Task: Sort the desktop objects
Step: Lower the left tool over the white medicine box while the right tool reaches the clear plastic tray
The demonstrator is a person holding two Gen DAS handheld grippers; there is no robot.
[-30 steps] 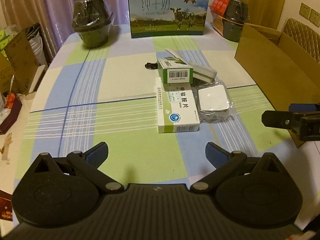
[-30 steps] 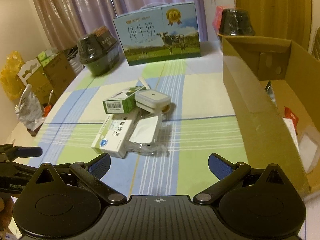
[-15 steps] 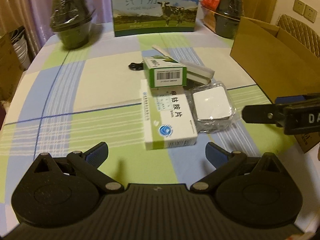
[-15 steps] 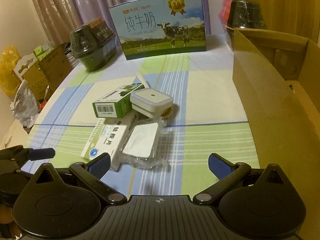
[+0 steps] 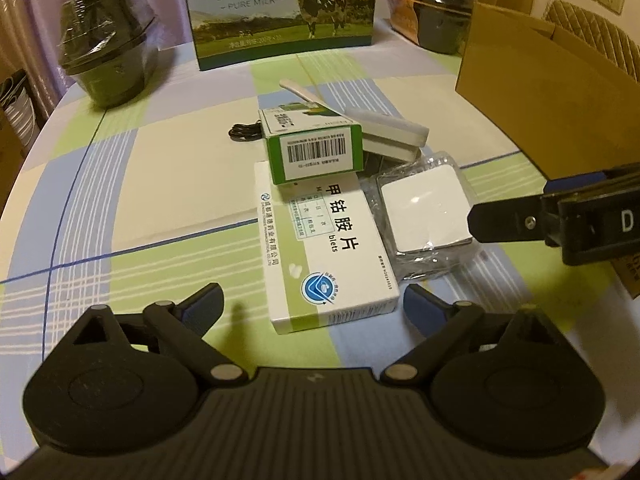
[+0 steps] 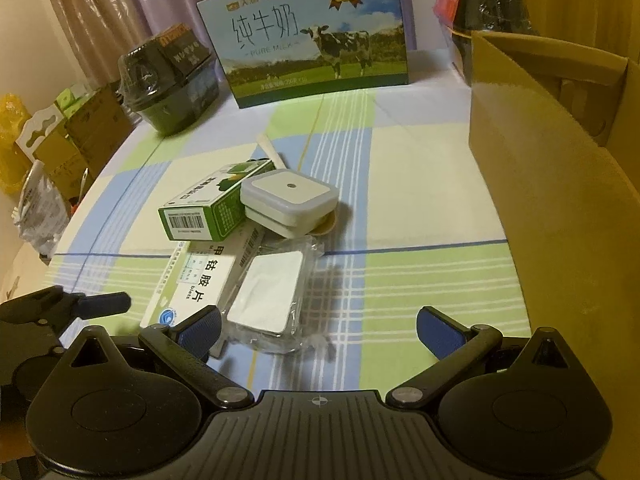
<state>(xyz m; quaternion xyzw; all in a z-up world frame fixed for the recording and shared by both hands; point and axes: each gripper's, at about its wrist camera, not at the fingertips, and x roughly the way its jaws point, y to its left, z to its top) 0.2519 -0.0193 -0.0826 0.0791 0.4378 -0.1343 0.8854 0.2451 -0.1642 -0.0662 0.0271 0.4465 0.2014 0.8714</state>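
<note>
Cardboard box (image 6: 560, 208) walls the right; tablecloth (image 6: 420, 184) beside it lies open.

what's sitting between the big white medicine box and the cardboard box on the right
In the left wrist view, a white square item in clear plastic wrap lies beside the white medicine box; past it, the right gripper's finger hangs before the cardboard box.

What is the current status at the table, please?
Left hand-held gripper open, empty; right hand-held gripper open, empty. White flat medicine box ahead, green-edged barcode carton resting on its far end. Plastic-wrapped white square pack alongside.
</note>
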